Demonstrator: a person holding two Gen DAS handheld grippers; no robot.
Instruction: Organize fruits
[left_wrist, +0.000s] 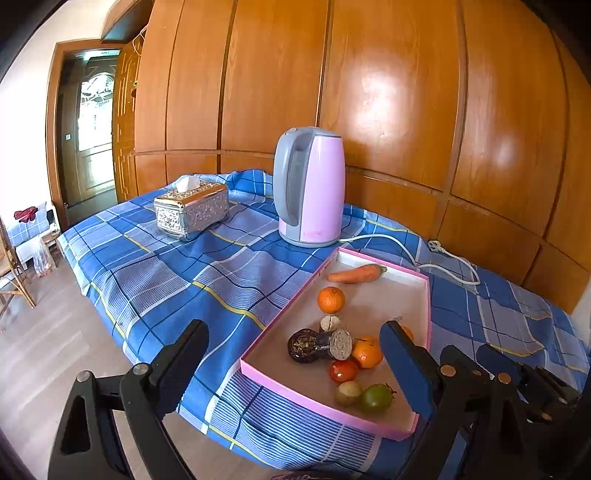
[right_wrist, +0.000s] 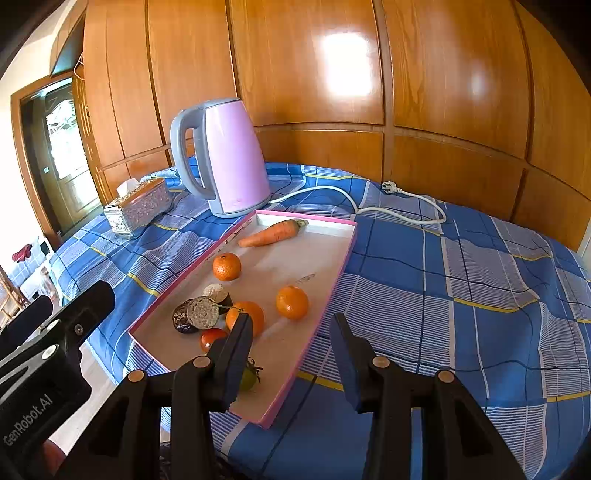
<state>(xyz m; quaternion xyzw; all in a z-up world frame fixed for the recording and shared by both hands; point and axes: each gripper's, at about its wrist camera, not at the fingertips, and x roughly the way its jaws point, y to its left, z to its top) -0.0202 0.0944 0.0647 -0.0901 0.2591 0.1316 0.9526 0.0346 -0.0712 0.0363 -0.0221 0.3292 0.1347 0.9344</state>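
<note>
Looking along both claws, we list a pink-rimmed tray (right_wrist: 334, 254) on a blue checked cloth (right_wrist: 443, 280). It holds a carrot (right_wrist: 269, 234) at the far end, three oranges (right_wrist: 291, 302), cut dark fruit halves (right_wrist: 202, 313), a red tomato (left_wrist: 343, 370) and a green tomato (left_wrist: 376, 398) at the near end.

The left gripper (left_wrist: 295, 365) stands wide and empty, the near fruits between its fingers but untouched. The right gripper (right_wrist: 291, 354) is partly open, holding nothing, over the tray's near right rim, an orange just beyond it.

Farther left we note a pink kettle (right_wrist: 232, 162) with a white cord (right_wrist: 399, 214), and a silver tissue box (left_wrist: 192, 210). Wooden wall panels (right_wrist: 443, 92) stand behind, with a doorway (left_wrist: 92, 129) at the far left.
</note>
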